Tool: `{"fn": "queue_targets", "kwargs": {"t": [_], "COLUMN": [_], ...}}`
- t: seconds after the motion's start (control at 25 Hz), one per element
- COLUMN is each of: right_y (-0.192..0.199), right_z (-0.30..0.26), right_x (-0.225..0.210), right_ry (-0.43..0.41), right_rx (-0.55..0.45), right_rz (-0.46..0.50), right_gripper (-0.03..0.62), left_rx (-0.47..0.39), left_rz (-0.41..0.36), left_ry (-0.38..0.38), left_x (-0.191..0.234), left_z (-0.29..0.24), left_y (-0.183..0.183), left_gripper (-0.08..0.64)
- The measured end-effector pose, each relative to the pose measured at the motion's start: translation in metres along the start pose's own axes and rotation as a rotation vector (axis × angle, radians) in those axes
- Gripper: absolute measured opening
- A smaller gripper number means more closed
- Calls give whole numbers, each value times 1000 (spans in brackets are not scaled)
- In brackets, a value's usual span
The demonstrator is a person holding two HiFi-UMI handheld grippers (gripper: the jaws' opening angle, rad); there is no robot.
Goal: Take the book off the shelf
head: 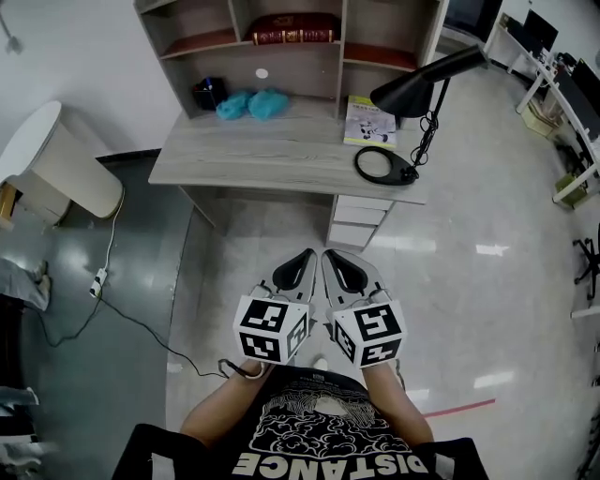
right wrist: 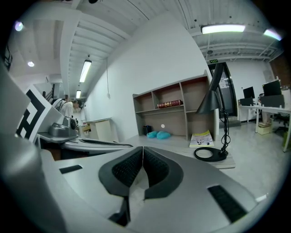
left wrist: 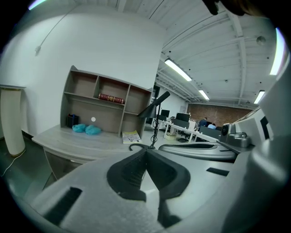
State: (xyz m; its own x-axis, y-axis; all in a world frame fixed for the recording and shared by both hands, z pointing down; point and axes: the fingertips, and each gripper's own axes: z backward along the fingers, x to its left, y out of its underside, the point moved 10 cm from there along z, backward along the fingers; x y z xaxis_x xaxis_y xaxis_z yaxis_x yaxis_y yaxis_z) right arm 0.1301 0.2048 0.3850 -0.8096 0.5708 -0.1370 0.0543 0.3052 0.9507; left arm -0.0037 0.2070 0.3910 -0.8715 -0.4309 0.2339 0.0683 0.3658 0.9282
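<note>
Up on the shelf [head: 340, 37], middle compartment, one red book [head: 293, 36] lying flat, two tools well short of the worktop [head: 272, 155], left tool [head: 307, 258] and right tool [head: 330, 258] side by side, both closed, empty

Office corner: a pale wood desk against a white wall

The desk [head: 272, 155] stands on a glossy grey floor [head: 469, 300]. An open shelf unit [head: 197, 28] sits along its back edge against the white wall [head: 75, 56], with white drawers [head: 361, 220] under its right end. A black lamp [head: 422, 84] stands at the desk's right. Left of the desk is a white rounded unit [head: 56, 159], and a cable [head: 141, 328] trails over the floor near it. More desks with monitors [head: 553, 75] line the right side. Strip lights [left wrist: 182, 70] run along the white ceiling.
</note>
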Motion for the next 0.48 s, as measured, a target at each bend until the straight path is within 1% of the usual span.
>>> {"fn": "queue_targets", "kwargs": {"t": [0.2, 0.48], "right_y": [-9, -35], "right_z": [-46, -116], "right_x": [-4, 9], "right_ry": [21, 39], "right_rx": [22, 46], "right_rz": [10, 25], "right_gripper": [17, 17], "left_rx": [-2, -4], "left_rz": [10, 28], "left_ry": [23, 44], "left_x": [41, 111], "left_z": [-25, -46], "left_y": [-12, -41], "left_gripper": [8, 8]}}
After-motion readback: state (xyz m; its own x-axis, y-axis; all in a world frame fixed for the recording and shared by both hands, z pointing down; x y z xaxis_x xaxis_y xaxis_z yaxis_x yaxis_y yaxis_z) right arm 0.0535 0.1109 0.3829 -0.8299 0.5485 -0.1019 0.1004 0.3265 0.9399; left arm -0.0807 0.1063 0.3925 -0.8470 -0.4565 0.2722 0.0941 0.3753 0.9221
